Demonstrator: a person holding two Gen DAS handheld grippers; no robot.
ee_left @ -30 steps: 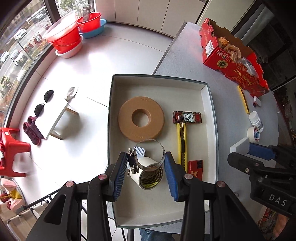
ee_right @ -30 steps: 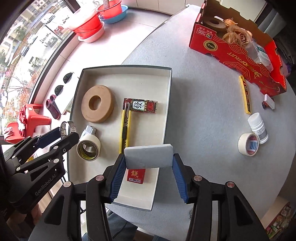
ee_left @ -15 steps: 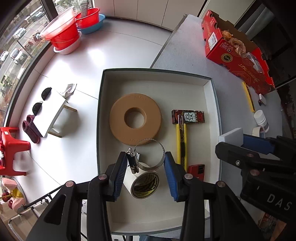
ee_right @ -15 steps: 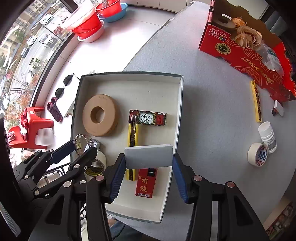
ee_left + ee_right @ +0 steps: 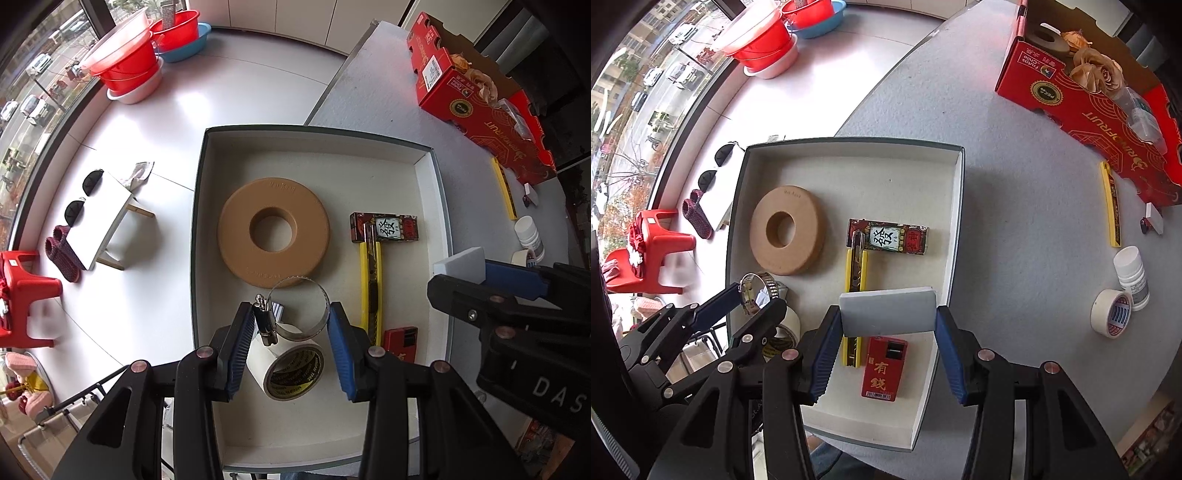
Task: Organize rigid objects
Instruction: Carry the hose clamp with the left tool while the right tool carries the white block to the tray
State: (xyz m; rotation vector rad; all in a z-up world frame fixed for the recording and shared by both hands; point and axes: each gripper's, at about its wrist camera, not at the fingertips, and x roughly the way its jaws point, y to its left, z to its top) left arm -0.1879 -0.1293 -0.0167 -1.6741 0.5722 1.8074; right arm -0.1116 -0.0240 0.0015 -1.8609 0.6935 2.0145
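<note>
My left gripper (image 5: 291, 317) is shut on a metal hose clamp (image 5: 299, 314), held above the white tray (image 5: 314, 147) over a roll of white tape (image 5: 291, 365). My right gripper (image 5: 888, 314) is shut on a grey-white block (image 5: 888, 312), held above the tray's right side (image 5: 956, 229). In the tray lie a tan ring (image 5: 273, 230), a yellow utility knife (image 5: 371, 280), a dark patterned box (image 5: 384, 227) and a red box (image 5: 884, 367). The clamp also shows in the right wrist view (image 5: 757, 286).
On the grey table right of the tray are a red fruit carton (image 5: 1089, 96), a yellow knife (image 5: 1112, 210), a white bottle (image 5: 1132, 277) and a tape roll (image 5: 1112, 312). Left of the tray the table ends above the floor, with a stool (image 5: 99, 225) and basins (image 5: 129, 70).
Both grippers moved forward over the tray with their loads still held. The block now hangs over the tray's right part; the clamp sits nearer the tan ring.
</note>
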